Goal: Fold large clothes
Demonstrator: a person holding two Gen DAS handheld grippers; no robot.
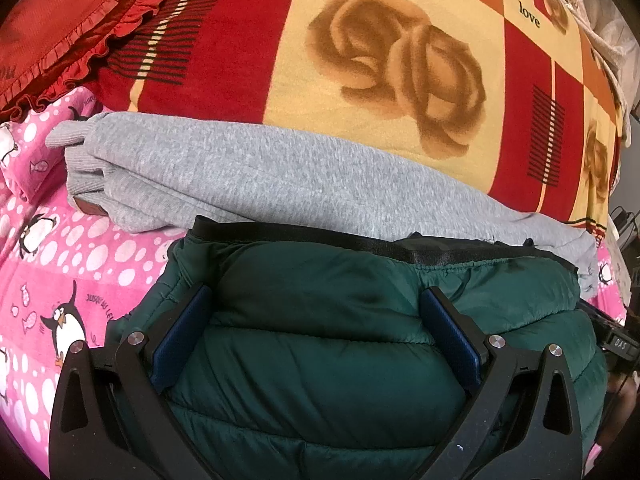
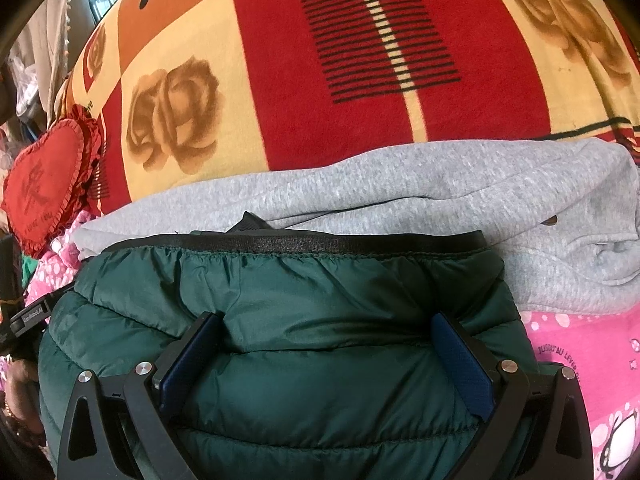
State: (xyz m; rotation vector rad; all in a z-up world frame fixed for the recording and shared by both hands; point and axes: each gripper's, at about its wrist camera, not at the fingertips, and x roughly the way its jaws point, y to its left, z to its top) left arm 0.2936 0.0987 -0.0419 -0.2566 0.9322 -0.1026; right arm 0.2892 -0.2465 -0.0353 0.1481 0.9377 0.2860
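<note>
The left tongs (image 1: 316, 300) are standing wide open, both blue pads (image 1: 182, 334) pressing down onto the green quilted puffer jacket (image 1: 320, 360) with a broad bulge of fabric lying between them; nothing is being pinched. The right tongs (image 2: 326, 328) are standing equally wide open on the same jacket (image 2: 320, 380), their pads (image 2: 466, 364) resting on its surface and gripping nothing.

The jacket is lying folded on the bed, nearest the cameras. Its black elastic hem band (image 1: 360, 246) is running along the jacket's far edge. The far part of the jacket is overlapping a folded grey sweatshirt (image 1: 240, 176), which is lying just beyond the jacket and touching it.

A pink penguin-print blanket (image 1: 48, 280) is showing on both sides of the jacket, beneath the two garments. Beyond the jacket and the sweatshirt, a red and yellow blanket with rose prints (image 1: 400, 60) is covering the bed. A red heart-shaped frilled cushion (image 2: 44, 188) is lying well beyond the jacket, toward its left side.
</note>
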